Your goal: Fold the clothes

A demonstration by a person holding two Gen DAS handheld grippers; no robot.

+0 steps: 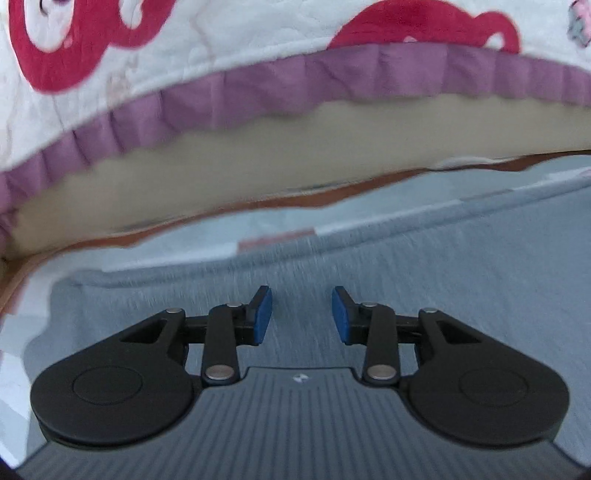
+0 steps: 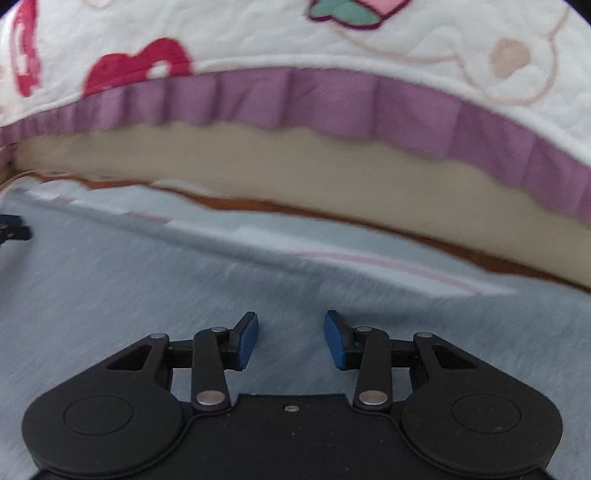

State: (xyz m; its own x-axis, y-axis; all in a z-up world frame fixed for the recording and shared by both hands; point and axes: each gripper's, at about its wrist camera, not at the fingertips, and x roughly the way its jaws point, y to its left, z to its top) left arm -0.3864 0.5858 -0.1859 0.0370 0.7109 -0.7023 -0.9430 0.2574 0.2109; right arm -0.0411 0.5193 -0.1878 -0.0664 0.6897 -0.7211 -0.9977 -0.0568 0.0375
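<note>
Grey garment (image 1: pixel 369 266) edge beside purple frill (image 1: pixel 258 96).

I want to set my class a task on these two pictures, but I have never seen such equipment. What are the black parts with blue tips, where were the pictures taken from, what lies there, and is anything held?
Each picture comes from a camera mounted on a hand-held gripper, looking forward along its two fingers. One shows the left gripper, the other the right gripper. The blue pads are the parts that pinch. Both grippers are open, with nothing between the pads. Below them lies a grey garment, spread over a pale sheet. Beyond is a white quilted cover with red shapes and a purple frill. The pictures are blurred.
</note>
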